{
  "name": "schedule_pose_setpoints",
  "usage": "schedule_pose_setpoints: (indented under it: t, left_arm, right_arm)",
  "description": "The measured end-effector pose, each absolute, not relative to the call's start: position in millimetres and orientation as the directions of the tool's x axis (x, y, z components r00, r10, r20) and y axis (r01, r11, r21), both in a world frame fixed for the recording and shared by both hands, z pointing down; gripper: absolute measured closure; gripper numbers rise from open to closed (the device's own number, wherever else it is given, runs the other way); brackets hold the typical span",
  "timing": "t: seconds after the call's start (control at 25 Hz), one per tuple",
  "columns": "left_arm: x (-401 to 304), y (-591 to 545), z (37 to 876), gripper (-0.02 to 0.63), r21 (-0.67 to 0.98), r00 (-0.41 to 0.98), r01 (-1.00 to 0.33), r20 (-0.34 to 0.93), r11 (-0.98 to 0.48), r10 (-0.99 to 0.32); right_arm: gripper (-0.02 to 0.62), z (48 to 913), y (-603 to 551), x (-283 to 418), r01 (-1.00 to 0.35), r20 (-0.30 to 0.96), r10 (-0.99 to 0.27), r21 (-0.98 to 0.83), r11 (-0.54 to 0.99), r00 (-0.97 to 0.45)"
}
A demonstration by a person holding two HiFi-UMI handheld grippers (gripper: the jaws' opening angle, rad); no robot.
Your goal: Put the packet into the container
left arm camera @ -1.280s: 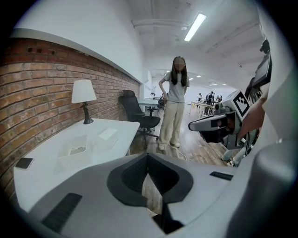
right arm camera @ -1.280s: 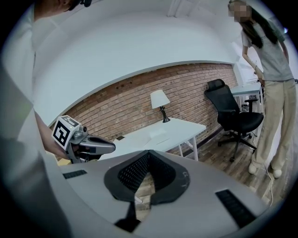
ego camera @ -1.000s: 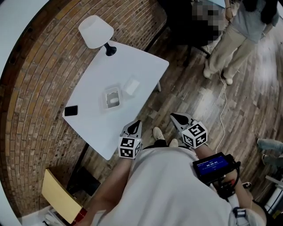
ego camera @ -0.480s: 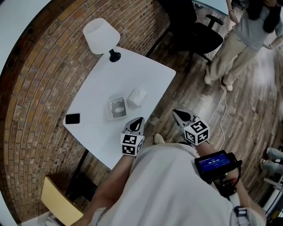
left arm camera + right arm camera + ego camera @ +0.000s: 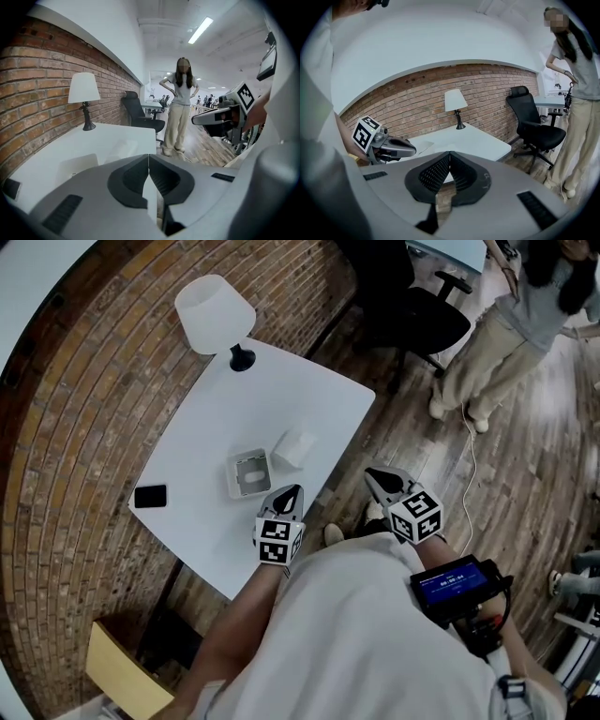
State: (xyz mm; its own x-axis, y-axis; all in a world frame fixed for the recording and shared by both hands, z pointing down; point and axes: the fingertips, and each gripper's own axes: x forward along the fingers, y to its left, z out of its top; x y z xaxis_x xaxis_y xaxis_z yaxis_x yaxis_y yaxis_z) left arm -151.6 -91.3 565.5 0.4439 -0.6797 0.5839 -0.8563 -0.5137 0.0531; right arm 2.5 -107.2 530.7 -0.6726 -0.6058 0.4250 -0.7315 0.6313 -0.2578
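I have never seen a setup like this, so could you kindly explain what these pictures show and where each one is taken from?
There is no robot: a person holds a two-fingered gripper in each hand. The head view comes from a camera on that person's head, looking down. The other two views come from cameras riding on the left gripper and the right gripper, looking along their fingers. On the white rectangular table stand a small grey square container, a white flat packet beside it, a black rectangular phone and a white-shaded lamp. Both grippers' fingers are shut and hold nothing.
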Motion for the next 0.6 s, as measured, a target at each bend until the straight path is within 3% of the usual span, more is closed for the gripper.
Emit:
schedule_pose_setpoints:
  t: [0.6]
  left_arm:
    - [-143.0, -135.4, 578.8, 0.593, -0.034, 0.335, -0.877, 0.671, -0.479, -0.661]
  right_arm:
    - [0.587, 539.9, -164.9, 8.0, -0.67, 0.419, -0.537, -0.299, 0.679, -0.732]
